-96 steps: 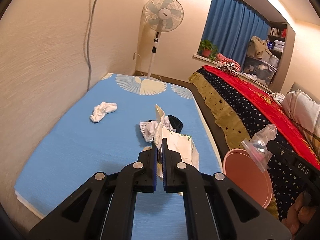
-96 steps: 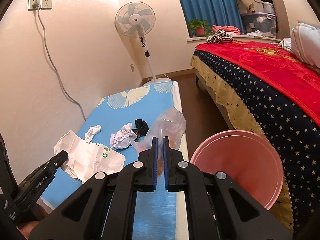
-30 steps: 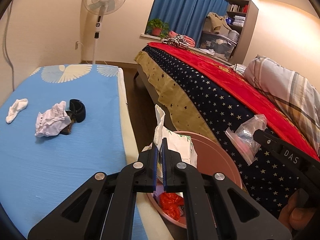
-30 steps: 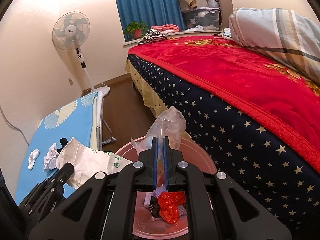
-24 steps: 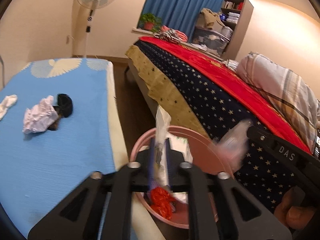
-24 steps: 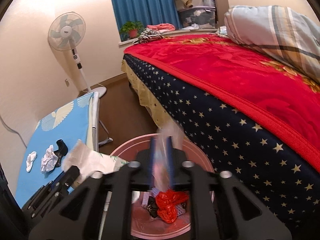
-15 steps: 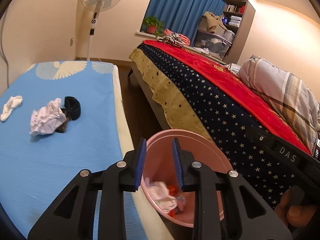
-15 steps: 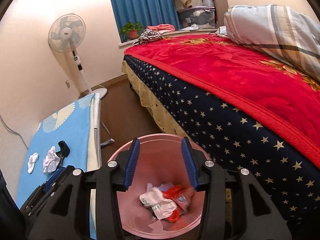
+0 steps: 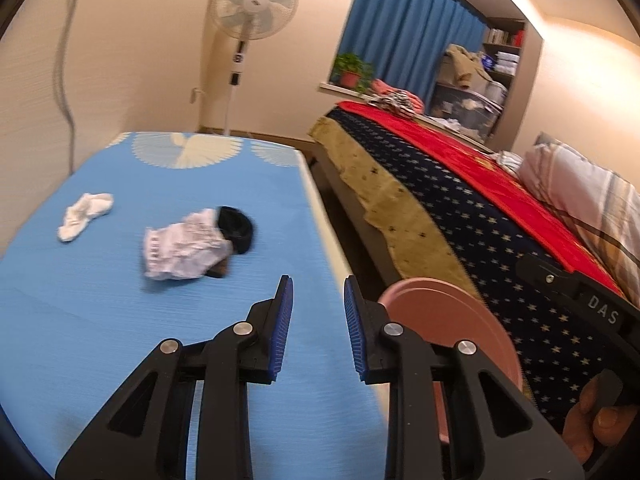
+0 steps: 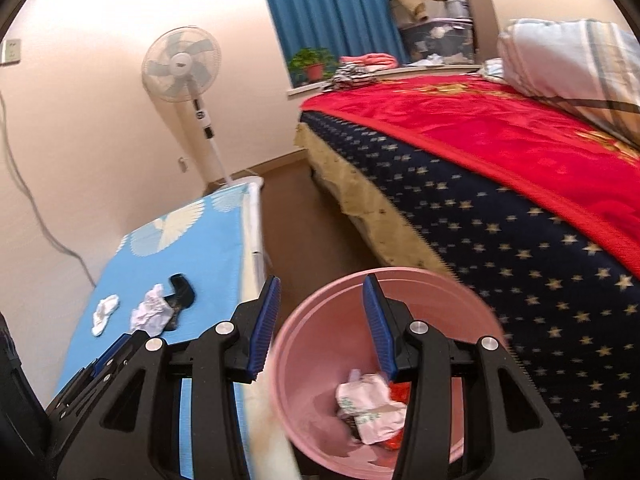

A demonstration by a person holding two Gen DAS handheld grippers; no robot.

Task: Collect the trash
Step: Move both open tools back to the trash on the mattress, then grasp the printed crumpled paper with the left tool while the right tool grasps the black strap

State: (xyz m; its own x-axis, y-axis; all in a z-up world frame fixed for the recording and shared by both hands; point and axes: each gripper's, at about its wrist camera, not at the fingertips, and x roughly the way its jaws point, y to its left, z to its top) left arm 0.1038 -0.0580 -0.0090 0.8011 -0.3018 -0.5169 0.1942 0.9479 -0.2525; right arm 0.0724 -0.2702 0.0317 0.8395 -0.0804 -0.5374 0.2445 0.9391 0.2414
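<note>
A pink bin (image 10: 304, 364) stands on the floor between the blue mat and the bed; it holds a white wrapper (image 10: 370, 404) and red trash. It also shows in the left wrist view (image 9: 452, 312). My right gripper (image 10: 320, 320) is open and empty above the bin's rim. My left gripper (image 9: 316, 320) is open and empty over the mat's right edge. On the blue mat (image 9: 80, 320) lie a crumpled white paper (image 9: 184, 246), a black item (image 9: 236, 228) behind it and a small white wad (image 9: 84, 214).
A bed with a red and starred blanket (image 10: 500, 168) runs along the right. A standing fan (image 9: 252, 32) is at the far wall. A cable (image 9: 66, 60) hangs on the left wall. Brown floor (image 10: 296, 240) lies between mat and bed.
Both grippers opened over the bin and dropped the white wrapper and the clear plastic bag into it. The left gripper has since swung left over the mat.
</note>
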